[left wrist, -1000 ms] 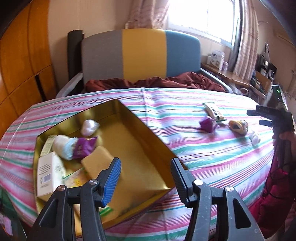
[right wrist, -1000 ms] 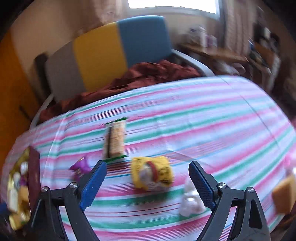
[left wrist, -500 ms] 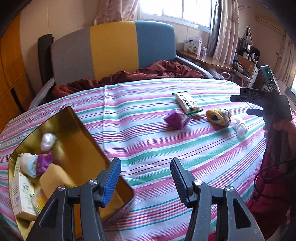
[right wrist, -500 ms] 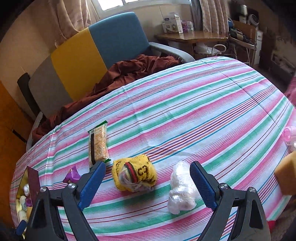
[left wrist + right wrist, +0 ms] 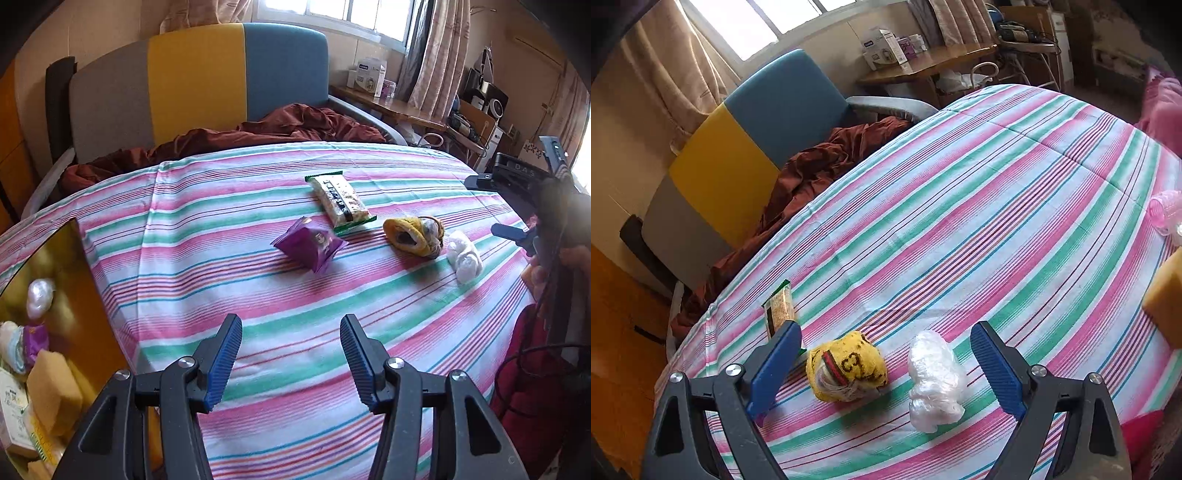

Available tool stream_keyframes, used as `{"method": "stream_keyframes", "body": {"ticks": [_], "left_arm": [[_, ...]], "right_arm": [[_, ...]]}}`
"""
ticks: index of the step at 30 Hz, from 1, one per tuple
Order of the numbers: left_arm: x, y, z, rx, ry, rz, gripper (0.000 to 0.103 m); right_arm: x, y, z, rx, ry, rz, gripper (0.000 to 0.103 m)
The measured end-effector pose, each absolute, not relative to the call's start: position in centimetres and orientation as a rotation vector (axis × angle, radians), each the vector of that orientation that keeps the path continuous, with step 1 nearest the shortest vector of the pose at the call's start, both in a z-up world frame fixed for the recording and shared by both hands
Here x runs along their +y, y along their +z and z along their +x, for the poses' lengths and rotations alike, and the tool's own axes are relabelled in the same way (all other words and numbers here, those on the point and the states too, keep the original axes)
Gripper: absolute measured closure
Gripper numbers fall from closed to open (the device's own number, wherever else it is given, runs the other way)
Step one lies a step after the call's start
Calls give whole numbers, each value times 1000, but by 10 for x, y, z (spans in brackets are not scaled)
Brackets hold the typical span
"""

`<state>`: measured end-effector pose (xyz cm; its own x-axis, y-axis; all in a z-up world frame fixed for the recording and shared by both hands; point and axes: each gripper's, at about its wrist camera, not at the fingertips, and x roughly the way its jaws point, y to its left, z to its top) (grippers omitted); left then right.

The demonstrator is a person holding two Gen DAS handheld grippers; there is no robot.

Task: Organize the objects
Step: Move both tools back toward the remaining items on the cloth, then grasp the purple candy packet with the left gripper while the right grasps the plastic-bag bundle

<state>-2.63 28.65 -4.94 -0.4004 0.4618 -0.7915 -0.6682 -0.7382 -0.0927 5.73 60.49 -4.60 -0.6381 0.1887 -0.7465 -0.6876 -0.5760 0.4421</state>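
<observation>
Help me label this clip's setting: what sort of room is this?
Probably a lived-in home room: a table under a striped cloth, an upholstered chair holding a rumpled blanket, and a curtained window.

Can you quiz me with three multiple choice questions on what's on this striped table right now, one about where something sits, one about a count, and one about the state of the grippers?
1. Where does the purple snack packet lie?
A. Inside the gold tin
B. On the striped tablecloth, near the long snack bar
C. On the sofa

2. How many loose items lie in a row on the cloth in the left wrist view?
A. Two
B. Four
C. Six

3. How do the two grippers stand?
A. Both open and holding nothing
B. Left shut on the packet
C. Right shut on the yellow bundle

Answers:
1. B: the packet rests on the striped tablecloth just beside the long snack bar, well away from the gold tin.
2. B: packet, bar, yellow bundle and white plastic wad.
3. A: the left gripper and the right gripper both show wide gaps with nothing between.
</observation>
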Motion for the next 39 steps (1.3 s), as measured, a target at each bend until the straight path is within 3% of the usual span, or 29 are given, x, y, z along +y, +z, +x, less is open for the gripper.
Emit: {"method": "stream_keyframes", "body": {"ticks": [8, 15, 25, 27, 30, 33, 39], "left_arm": [[316, -59, -49, 282, 2130, -1149, 39], [340, -72, -74, 254, 2126, -1176, 27], [355, -97, -126, -90, 2131, -1401, 25], [364, -105, -130, -57, 2155, -1413, 28], [371, -106, -124, 52, 2203, -1356, 48], [366, -105, -114, 100, 2180, -1288, 54], [346, -101, -91, 159, 2161, -1222, 55]], "right_arm": [[617, -48, 67, 1135, 2190, -837, 8], [609, -51, 53, 1090, 2229, -900, 8], [599, -53, 41, 1019, 2273, -972, 8], [597, -53, 40, 1004, 2280, -978, 8], [599, -52, 40, 990, 2281, -967, 8], [607, -52, 46, 1033, 2261, -925, 8], [629, -62, 58, 1151, 2157, -900, 9]]}}
